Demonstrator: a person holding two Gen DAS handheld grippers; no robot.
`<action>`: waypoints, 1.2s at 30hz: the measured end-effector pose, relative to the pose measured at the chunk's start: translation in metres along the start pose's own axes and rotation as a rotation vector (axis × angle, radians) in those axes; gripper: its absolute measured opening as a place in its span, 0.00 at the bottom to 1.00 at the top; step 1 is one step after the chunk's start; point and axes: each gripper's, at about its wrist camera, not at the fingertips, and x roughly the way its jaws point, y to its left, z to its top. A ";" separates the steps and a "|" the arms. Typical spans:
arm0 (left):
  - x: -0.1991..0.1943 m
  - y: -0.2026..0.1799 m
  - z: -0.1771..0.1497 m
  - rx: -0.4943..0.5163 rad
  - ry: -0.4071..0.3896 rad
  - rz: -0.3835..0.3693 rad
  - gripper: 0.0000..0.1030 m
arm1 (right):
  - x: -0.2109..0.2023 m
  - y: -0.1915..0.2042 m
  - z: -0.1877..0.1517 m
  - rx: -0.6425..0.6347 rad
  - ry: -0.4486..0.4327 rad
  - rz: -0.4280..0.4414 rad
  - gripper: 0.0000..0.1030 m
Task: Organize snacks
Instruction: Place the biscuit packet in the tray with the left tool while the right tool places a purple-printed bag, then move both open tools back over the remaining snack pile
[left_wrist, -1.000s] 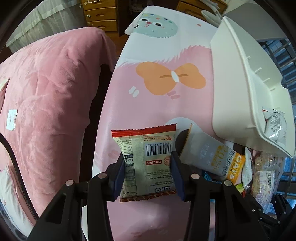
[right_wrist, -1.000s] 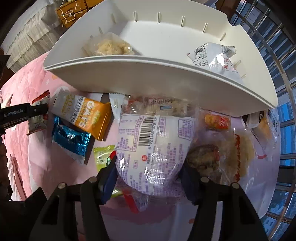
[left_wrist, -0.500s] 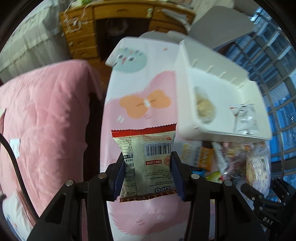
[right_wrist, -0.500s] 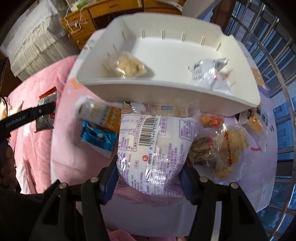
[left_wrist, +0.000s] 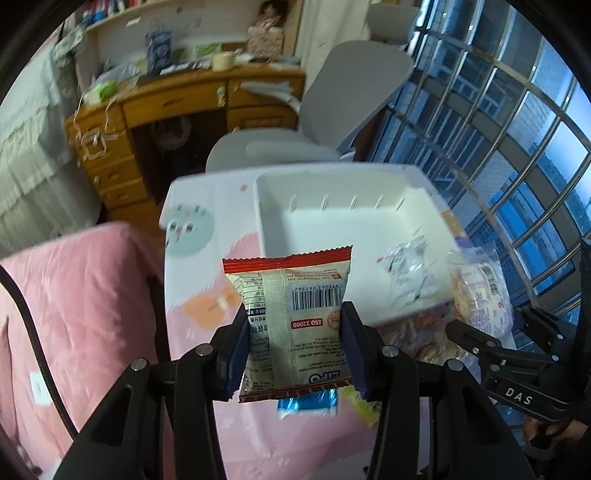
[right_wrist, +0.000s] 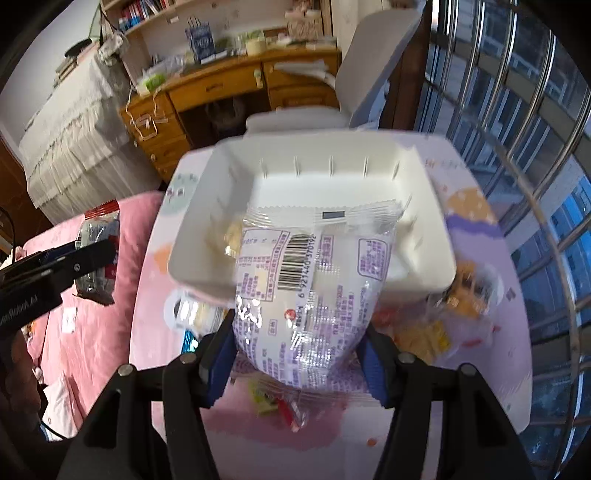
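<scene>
Gripping a red-edged snack packet (left_wrist: 291, 321) between blue pads, left claw (left_wrist: 293, 343) partly closed on the packet's sides, barcode and back label facing the camera, held in the air above the pink patterned bench (left_wrist: 207, 258). Pinching a larger white-and-purple snack bag (right_wrist: 310, 291) in the same way, right claw (right_wrist: 299, 354) standing somewhat wider, pads pressing in on the bag's lower half, the bag's top edge overlapping the view of the white bin (right_wrist: 436, 258). Sitting on the far half of the bench, white bin holding a crinkled silver-white packet (left_wrist: 410, 269) toward its right side and a small pale snack (right_wrist: 231, 236) toward its left, partly hidden behind the held bag. Lying loose on the bench near the bin's near wall, a blurred heap of other snacks: a blue wrapper (left_wrist: 308, 402), a yellow-green one (left_wrist: 360, 404), orange and clear-wrapped pieces (right_wrist: 461, 295) at the right. Showing at the left of the bench, a pink quilt (left_wrist: 81, 314); beyond the bench, a grey chair (left_wrist: 332, 103) and a wooden desk (left_wrist: 177, 99); at the right, a barred window (left_wrist: 517, 147). Appearing in the right wrist view at far left, the left claw with its packet over the quilt.
</scene>
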 end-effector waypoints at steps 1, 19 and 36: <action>-0.003 -0.007 0.008 0.009 -0.019 -0.001 0.43 | -0.002 -0.002 0.005 -0.004 -0.017 0.001 0.59; 0.031 -0.054 0.086 -0.021 -0.053 0.032 0.71 | 0.017 -0.042 0.076 -0.064 -0.123 0.084 0.60; 0.010 -0.031 0.038 -0.049 -0.013 0.024 0.79 | -0.004 -0.048 0.030 0.024 -0.124 0.075 0.68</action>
